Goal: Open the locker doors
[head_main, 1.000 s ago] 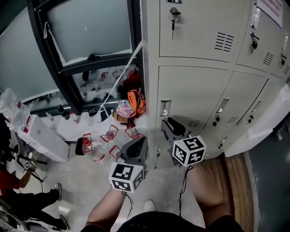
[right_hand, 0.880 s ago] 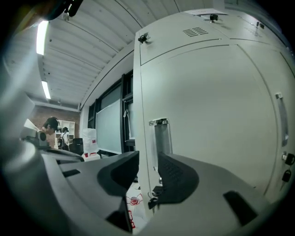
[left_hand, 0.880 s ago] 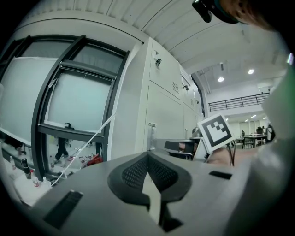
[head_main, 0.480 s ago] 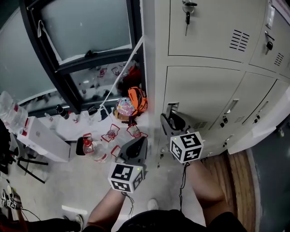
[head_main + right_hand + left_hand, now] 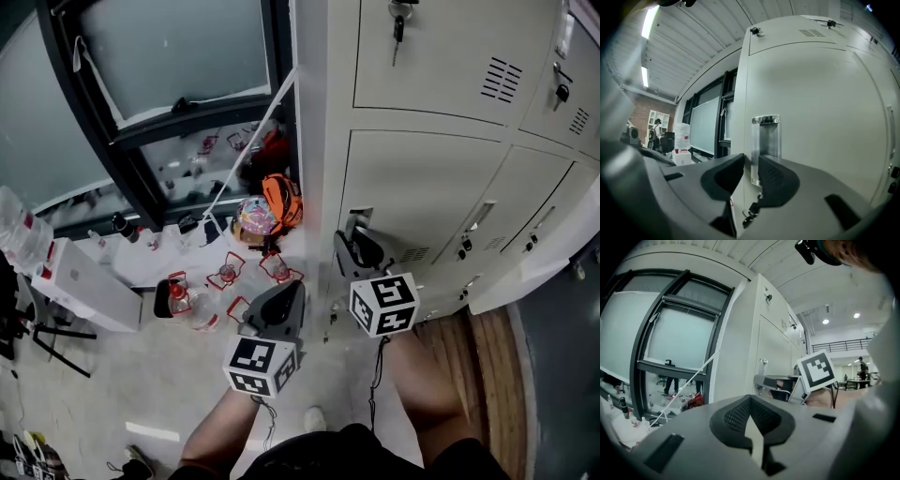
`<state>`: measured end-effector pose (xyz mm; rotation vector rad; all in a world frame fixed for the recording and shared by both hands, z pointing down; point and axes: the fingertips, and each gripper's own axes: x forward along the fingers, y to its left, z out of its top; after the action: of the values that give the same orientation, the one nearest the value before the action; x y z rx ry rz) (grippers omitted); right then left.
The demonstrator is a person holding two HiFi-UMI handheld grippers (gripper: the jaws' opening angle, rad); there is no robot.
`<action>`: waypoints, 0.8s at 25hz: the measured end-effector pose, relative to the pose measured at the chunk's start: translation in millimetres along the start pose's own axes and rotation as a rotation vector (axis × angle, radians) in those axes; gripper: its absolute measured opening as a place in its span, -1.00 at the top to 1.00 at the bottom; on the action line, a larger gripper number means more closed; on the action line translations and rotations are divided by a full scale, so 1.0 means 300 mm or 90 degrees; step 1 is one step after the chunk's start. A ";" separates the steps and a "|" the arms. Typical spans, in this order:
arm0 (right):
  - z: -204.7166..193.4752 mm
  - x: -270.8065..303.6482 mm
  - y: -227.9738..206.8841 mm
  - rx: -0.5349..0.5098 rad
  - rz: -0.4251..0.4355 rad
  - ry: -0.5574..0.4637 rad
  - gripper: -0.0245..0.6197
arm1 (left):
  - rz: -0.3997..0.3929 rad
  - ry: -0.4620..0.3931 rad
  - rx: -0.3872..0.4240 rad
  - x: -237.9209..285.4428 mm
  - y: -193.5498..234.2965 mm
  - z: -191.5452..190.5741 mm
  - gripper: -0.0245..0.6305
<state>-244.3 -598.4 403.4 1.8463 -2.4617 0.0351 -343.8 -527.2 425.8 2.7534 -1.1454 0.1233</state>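
Chrome handle [image 5: 766, 136] sits between right gripper's [image 5: 751, 161] closing, parted jaws, per its view alone; left gripper's [image 5: 750, 401] meet.

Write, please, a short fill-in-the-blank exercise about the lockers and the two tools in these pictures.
1. A ____ hangs on the upper locker door.
2. The left tool holds ____ between its jaws.
3. The right tool points at the chrome ____ of the lower locker door.
Missing words: key; nothing; handle.
The right tool's jaws have just been closing, with the handle's edge between them.
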 end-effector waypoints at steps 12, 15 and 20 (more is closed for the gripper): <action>-0.008 -0.096 0.039 -0.008 0.041 0.011 0.64 | 0.002 -0.011 -0.001 -0.054 -0.054 0.012 0.92; -0.007 -0.138 0.052 -0.012 0.069 0.011 0.63 | 0.001 -0.016 -0.002 -0.053 -0.093 0.020 0.92; -0.016 -0.227 0.069 -0.015 0.122 0.012 0.63 | 0.013 -0.019 -0.008 -0.069 -0.173 0.017 0.92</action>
<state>-245.1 -527.0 404.1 1.5882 -2.6052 0.0325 -321.4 -477.5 412.0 2.7423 -1.1771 0.0771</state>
